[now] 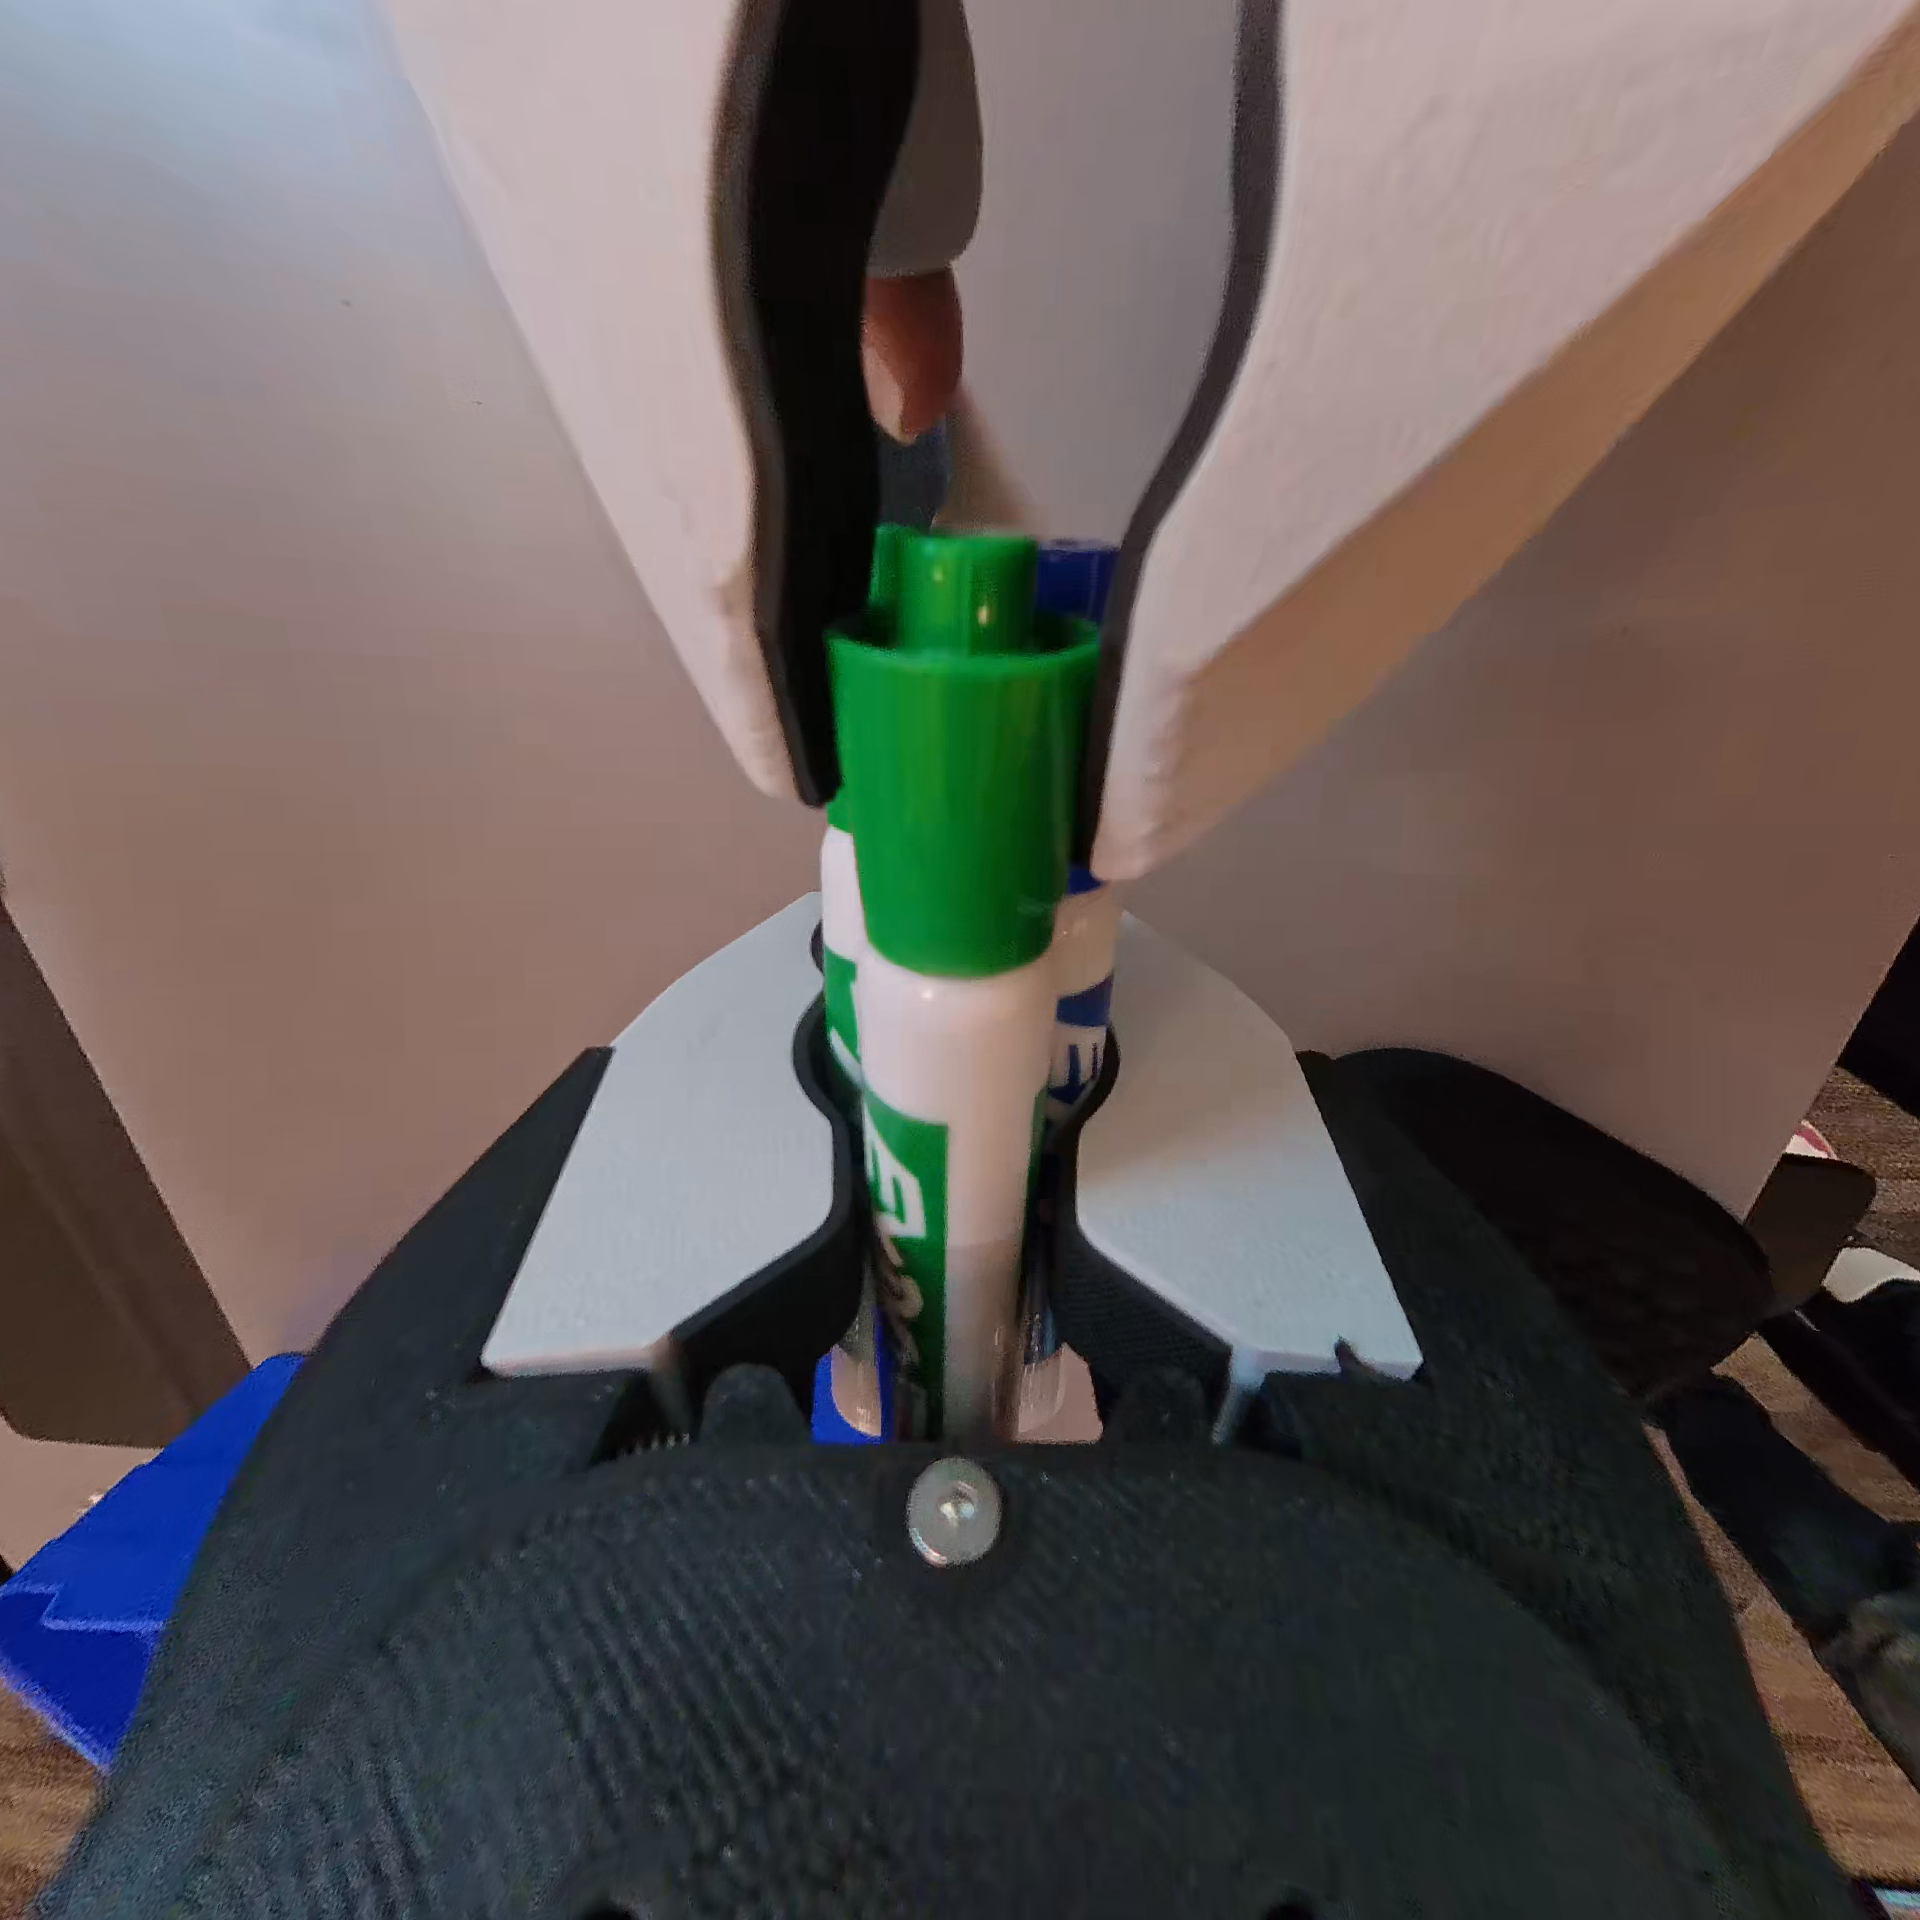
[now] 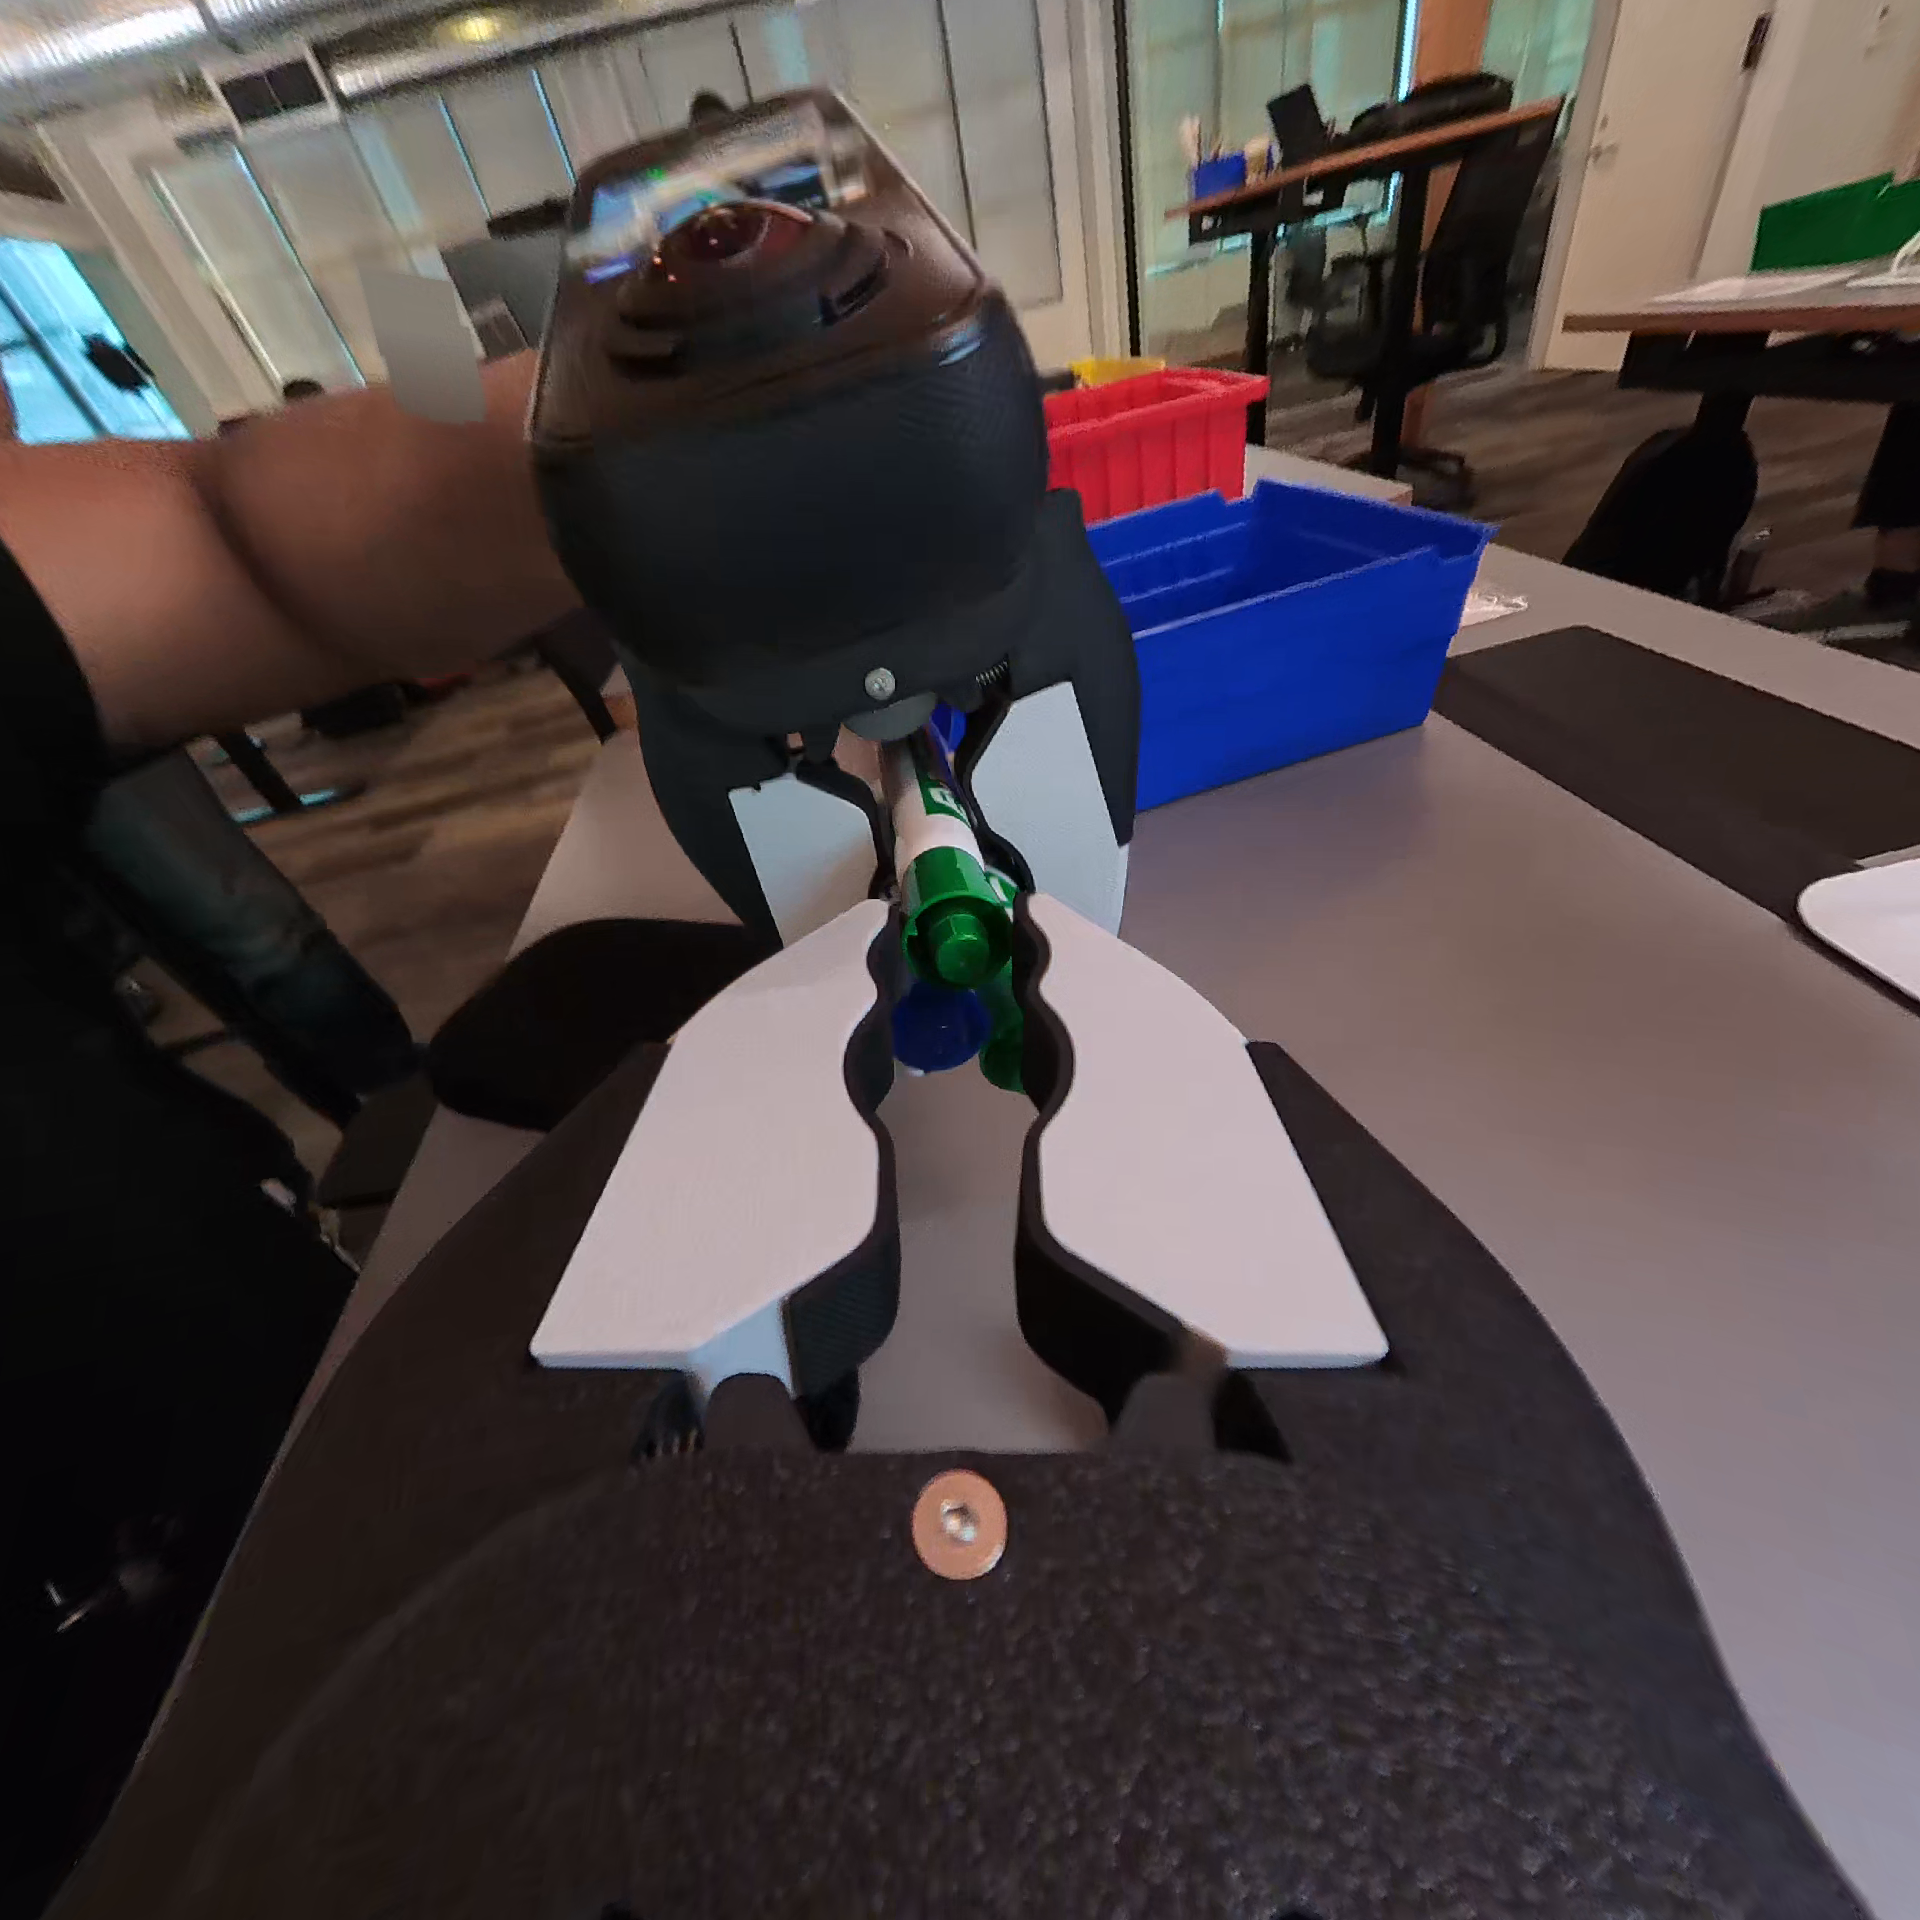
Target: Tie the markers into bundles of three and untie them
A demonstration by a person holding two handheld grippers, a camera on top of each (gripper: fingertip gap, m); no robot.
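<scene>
Three markers are bunched together: two green-capped (image 2: pixel 951 935) and one blue-capped (image 2: pixel 935 1029). In the left wrist view the front green marker (image 1: pixel 961 790) hides most of the blue one (image 1: pixel 1075 566). My left gripper (image 1: pixel 961 966) is shut on the marker barrels. It also shows in the right wrist view (image 2: pixel 945 883), facing me. My right gripper (image 2: pixel 951 925) is shut on the cap ends from the opposite side, and shows in the left wrist view (image 1: pixel 956 821) with its fingers reaching in from above. The bundle hangs above the table. No tie shows.
A blue bin (image 2: pixel 1299 665) and a red bin (image 2: pixel 1153 436) stand behind on the grey table (image 2: pixel 1455 1039). A black mat (image 2: pixel 1662 748) and a white object (image 2: pixel 1870 925) lie at the right. A person's arm (image 2: pixel 260 551) and a black chair (image 2: pixel 582 1018) are at the left. There is about 8 cm between the tips of the two grippers. My left tips are roughly 30 cm from the white object (image 2: pixel 1870 925).
</scene>
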